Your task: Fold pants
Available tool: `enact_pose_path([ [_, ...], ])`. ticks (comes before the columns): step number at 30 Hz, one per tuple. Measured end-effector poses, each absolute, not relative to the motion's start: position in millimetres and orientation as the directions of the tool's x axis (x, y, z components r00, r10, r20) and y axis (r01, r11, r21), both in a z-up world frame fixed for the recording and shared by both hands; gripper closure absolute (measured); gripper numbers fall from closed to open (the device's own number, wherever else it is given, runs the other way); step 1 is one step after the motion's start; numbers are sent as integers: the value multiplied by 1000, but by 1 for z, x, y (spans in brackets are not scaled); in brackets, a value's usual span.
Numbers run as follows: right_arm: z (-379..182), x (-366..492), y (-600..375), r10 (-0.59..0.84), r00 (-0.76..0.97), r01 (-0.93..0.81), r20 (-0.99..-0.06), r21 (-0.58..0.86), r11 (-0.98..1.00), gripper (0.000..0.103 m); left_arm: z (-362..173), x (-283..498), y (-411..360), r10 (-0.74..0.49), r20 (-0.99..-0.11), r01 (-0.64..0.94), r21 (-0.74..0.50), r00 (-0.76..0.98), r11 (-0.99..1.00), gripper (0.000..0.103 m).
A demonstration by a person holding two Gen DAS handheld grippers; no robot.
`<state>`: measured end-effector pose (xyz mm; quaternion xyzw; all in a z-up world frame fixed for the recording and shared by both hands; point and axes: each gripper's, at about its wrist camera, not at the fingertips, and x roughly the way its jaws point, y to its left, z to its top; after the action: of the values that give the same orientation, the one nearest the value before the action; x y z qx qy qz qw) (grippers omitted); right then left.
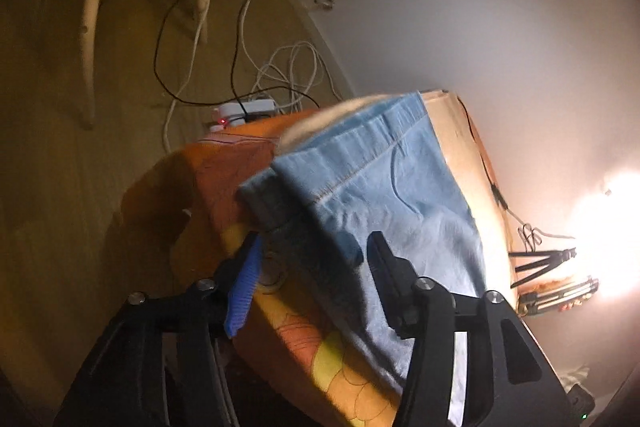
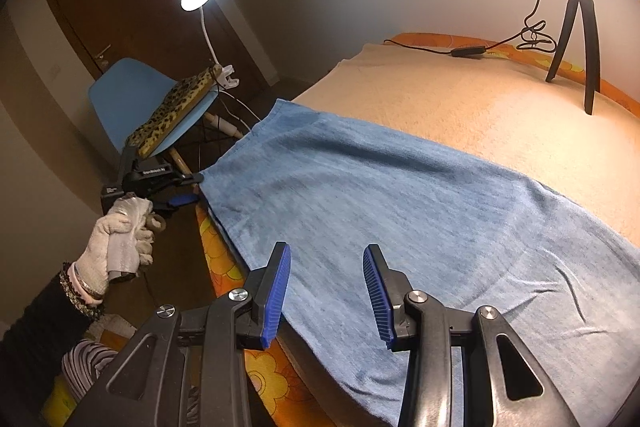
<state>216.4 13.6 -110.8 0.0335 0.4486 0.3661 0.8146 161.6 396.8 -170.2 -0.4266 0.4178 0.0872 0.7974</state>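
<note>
Blue denim pants (image 2: 420,227) are lying flat on the bed (image 2: 480,99) under the unclenched, empty right tool (image 2: 326,291), while the left tool (image 1: 312,267), jaws apart around the far corner, is needing a square bite before lifting.

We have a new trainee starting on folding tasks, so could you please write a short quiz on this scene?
1. True or false: the right gripper is clamped on the pants.
2. What stands on the bed near the far wall? A) a tripod B) a laundry basket C) a stack of books
3. Which part of the pants lies between the open fingers of the left gripper?

Key
1. False: its jaws are open above the fabric.
2. A, the tripod carrying a bright lamp.
3. The corner of the pants at the bed's edge, where a folded hem shows.
</note>
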Motion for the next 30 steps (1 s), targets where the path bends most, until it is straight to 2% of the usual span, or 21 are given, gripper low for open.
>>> enact_pose_path([
  [4, -111, 216, 13, 629, 329, -565, -704, 387, 729, 62, -170, 167, 393, -206, -722, -484, -619, 661, 618, 47],
  [7, -112, 215, 15, 633, 319, -564, -706, 395, 725, 62, -168, 177, 386, -166, -725, -466, -583, 669, 666, 52],
  [9, -112, 215, 18, 631, 314, -565, -709, 394, 725, 62, -173, 183, 385, -168, -729, -460, -575, 664, 676, 82],
  [12, -109, 215, 23, 628, 313, -566, -713, 391, 726, 62, -173, 185, 383, -178, -713, -423, -577, 678, 699, 88],
  [14, -104, 218, 29, 641, 297, -566, -708, 410, 715, 60, -166, 183, 376, -165, -697, -378, -553, 698, 742, 89],
  [16, -99, 227, 39, 643, 284, -567, -711, 416, 711, 50, -155, 182, 367, -150, -682, -322, -513, 715, 795, 90],
  [17, -95, 234, 46, 642, 280, -565, -713, 418, 711, 39, -152, 181, 363, -148, -675, -304, -503, 723, 809, 91],
  [18, -92, 241, 52, 641, 283, -563, -714, 417, 713, 37, -146, 179, 357, -146, -663, -272, -485, 734, 831, 91],
  [23, -81, 292, 110, 674, 201, -577, -711, 470, 668, 28, -131, 177, 332, -162, -628, -164, -428, 761, 889, 93],
  [27, -85, 333, 171, 700, 106, -560, -706, 540, 629, 28, -129, 179, 296, -183, -625, -46, -331, 759, 942, 97],
  [30, -96, 352, 218, 694, 73, -552, -717, 550, 627, 27, -134, 181, 283, -216, -636, 3, -318, 741, 948, 98],
])
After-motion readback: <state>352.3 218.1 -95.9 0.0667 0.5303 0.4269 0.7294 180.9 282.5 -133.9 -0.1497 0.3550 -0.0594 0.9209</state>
